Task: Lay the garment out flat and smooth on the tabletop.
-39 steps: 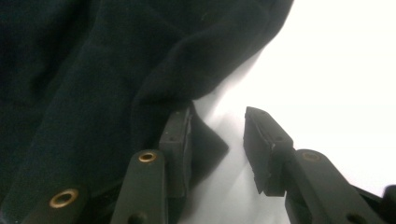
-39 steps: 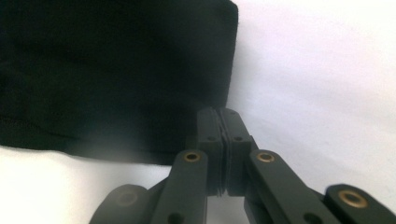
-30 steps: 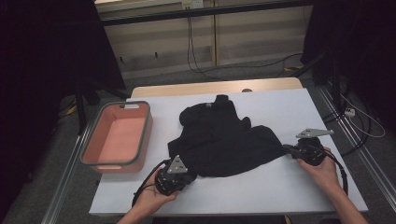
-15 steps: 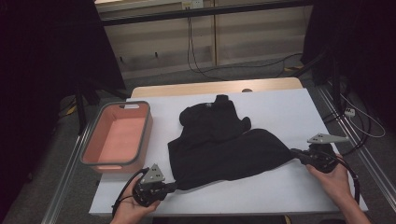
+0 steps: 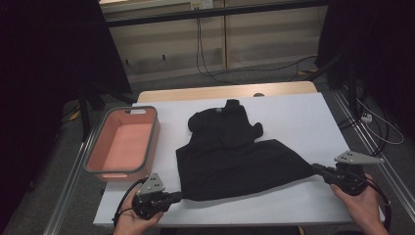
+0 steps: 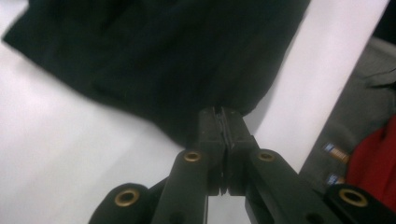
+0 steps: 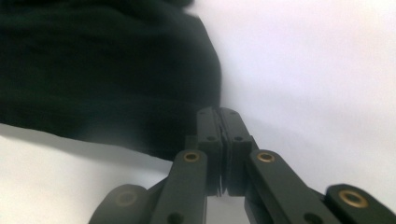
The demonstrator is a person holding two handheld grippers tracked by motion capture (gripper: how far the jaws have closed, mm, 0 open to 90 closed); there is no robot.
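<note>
I have the left tool (image 5: 177,197) and right tool (image 5: 317,170) each clamped on a hem corner of the black garment (image 5: 230,154); I pull evenly, low over the worktop (image 5: 303,117), keeping the hem taut.

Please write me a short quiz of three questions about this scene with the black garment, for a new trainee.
1. True or false: both grippers are shut on the black garment.
2. Which hem corner does the left gripper hold: near-left or near-right?
3. What lies inside the pink tray?

Key:
1. True: the right gripper has its jaws closed on one corner, the left gripper on the other.
2. Near-left, in the high view.
3. Nothing that the high view shows; its pink floor is bare.
</note>
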